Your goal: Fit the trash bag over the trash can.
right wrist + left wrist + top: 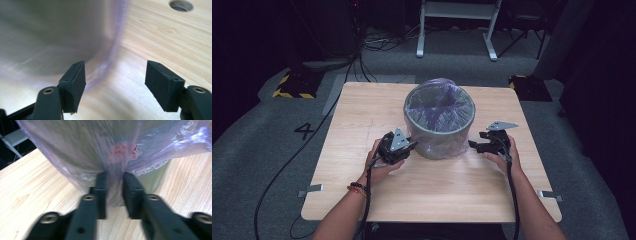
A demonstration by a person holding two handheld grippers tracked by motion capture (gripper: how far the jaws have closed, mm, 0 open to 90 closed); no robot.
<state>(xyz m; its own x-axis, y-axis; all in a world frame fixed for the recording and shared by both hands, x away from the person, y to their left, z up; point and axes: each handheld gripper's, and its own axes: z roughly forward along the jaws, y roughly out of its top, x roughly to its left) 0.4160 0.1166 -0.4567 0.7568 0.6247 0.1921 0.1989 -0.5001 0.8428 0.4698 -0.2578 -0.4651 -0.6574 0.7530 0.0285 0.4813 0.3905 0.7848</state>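
Observation:
A grey round bin (441, 142) lined with a purple plastic bag (439, 107) stands on the wooden table (437, 190), a bit behind its middle. The bag hangs over the rim and down the outside (82, 150). My left gripper (412, 145) is at the bin's lower left side. In the left gripper view (115, 178) its jaws stand a narrow gap apart with a fold of the bag between them. My right gripper (472, 144) is at the bin's lower right side. Its jaws (115, 68) stand wide open just over the table, with the bag's lower edge (110, 60) next to the left jaw.
A round hole (181, 5) is cut in the tabletop beyond the right gripper. Metal brackets (310, 190) stick out at the table's sides. On the floor behind are a white metal frame (457, 30), cables and yellow-black striped blocks (294, 85).

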